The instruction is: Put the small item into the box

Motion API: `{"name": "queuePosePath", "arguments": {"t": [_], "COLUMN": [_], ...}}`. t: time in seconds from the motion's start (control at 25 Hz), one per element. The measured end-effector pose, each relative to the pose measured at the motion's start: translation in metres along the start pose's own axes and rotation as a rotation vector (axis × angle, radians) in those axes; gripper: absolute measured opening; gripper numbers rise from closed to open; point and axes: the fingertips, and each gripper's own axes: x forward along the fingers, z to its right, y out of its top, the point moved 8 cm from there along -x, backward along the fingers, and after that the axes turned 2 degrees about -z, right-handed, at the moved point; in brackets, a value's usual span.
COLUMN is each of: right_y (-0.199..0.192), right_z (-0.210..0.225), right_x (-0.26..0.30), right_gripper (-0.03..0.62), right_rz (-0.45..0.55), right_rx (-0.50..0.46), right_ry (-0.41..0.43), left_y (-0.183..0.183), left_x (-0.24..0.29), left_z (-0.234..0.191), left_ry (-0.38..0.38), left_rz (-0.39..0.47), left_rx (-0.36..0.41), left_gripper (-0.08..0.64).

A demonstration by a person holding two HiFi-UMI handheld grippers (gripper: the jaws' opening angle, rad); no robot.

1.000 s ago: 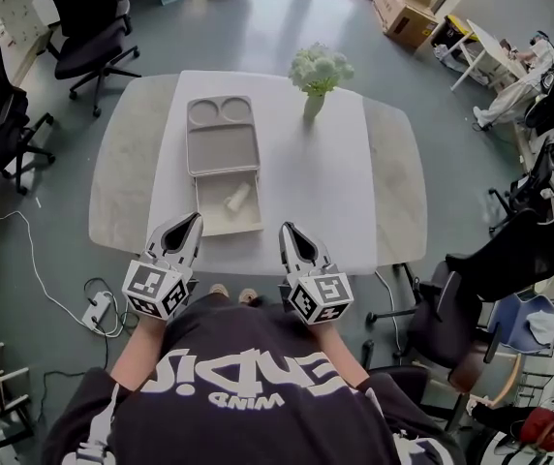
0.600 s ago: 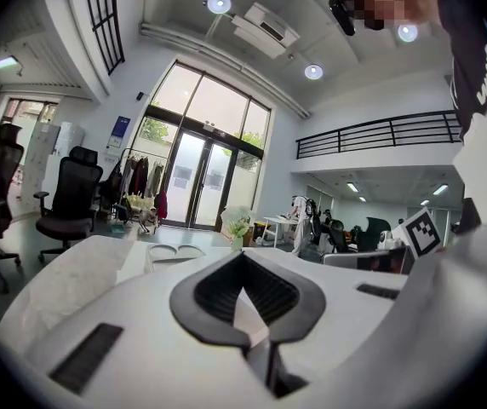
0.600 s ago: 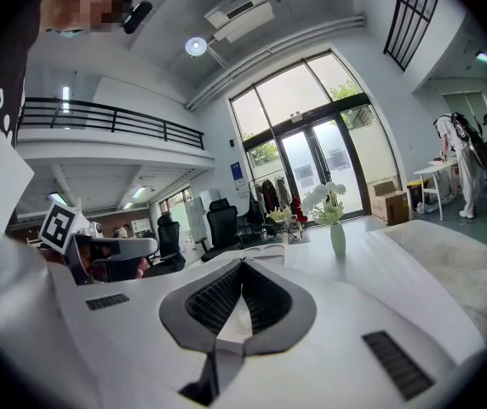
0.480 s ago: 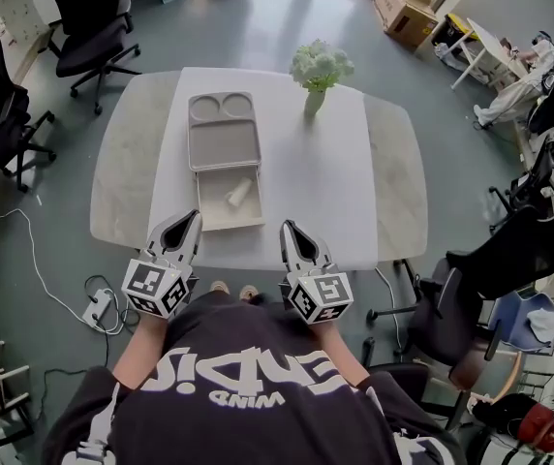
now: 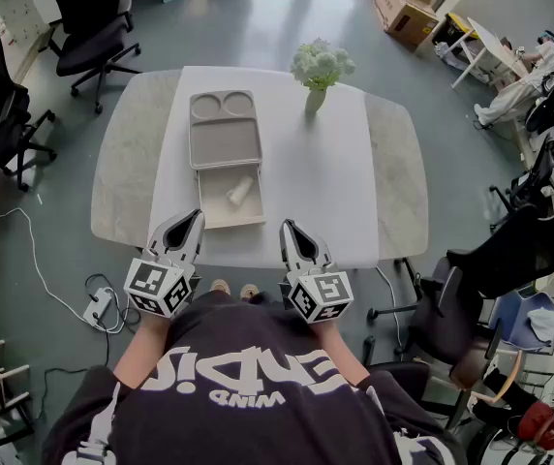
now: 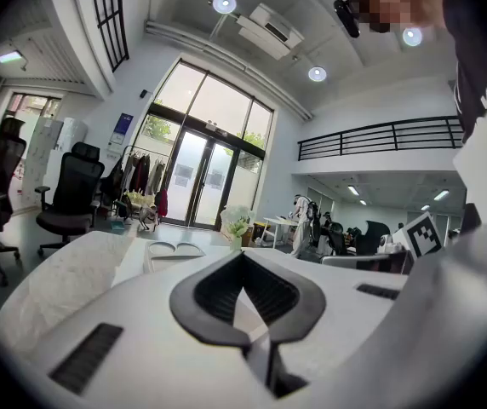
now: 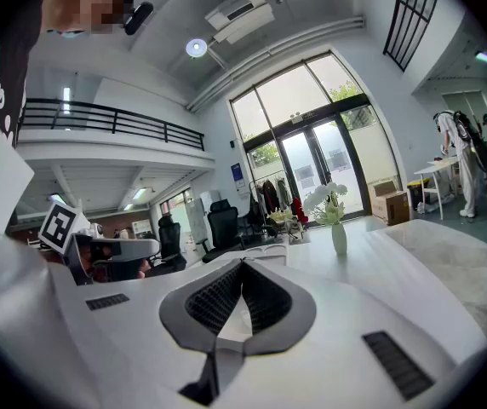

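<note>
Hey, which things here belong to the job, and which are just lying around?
Job: box; small item, lying in the box's open tray; left gripper and right gripper, both shut and empty.
Lying about: vase of flowers; office chair; cardboard boxes.

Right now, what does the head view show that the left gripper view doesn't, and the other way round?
Only the head view: the small item lying inside the open box, and a power strip on the floor. Only the left gripper view: the ceiling lights, a ceiling air unit and a balcony railing. Both: the left gripper, shut and empty, the table and the vase of flowers.
</note>
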Motion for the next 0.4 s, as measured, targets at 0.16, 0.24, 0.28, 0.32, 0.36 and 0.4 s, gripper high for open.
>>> {"name": "queuePosePath", "arguments": {"t": [0.16,0.24,0.28,0.32,0.36,0.4], "right_y": [0.0005,0.0009,0.0010,0.0012,0.0014,0.0017], "right_z": [-0.0004,-0.0004,-0.0005,-0.0007,-0.0009,-0.0012], "right_x": [0.0005,0.0008,0.0008,0.0008,0.0008,0.0008], "right_gripper": [0.023,0.023,0.023,0.023,0.023,0.023], "right_rz": [-0.001,-0.003,-0.004,-0.005,-0.005,-0.006], "right_rx": [0.001,0.002,0.002,0.003,0.003,0.004], "right_ry": [0.001,0.001,0.001,0.001,0.001,0.001], "left_y": [0.0006,0.0008,0.0009,0.0012,0.0014,0.0017], "left_x": [-0.0004,-0.0009,-0.0012,-0.0016,-0.0021,-0.0025], "left_z": [-0.0003,-0.0009,-0.0012,-0.0016,-0.0019,-0.0023], "left_ry": [0.003,0.007,0.010,0.012,0.015,0.017], "left_rz": [0.001,0.001,0.000,0.000,0.000,0.000], "left_rx": [-0.002,-0.003,-0.003,-0.002,-0.002,-0.001], "left_gripper": [0.009,0.009,0.009,0.009,0.009,0.009]}}
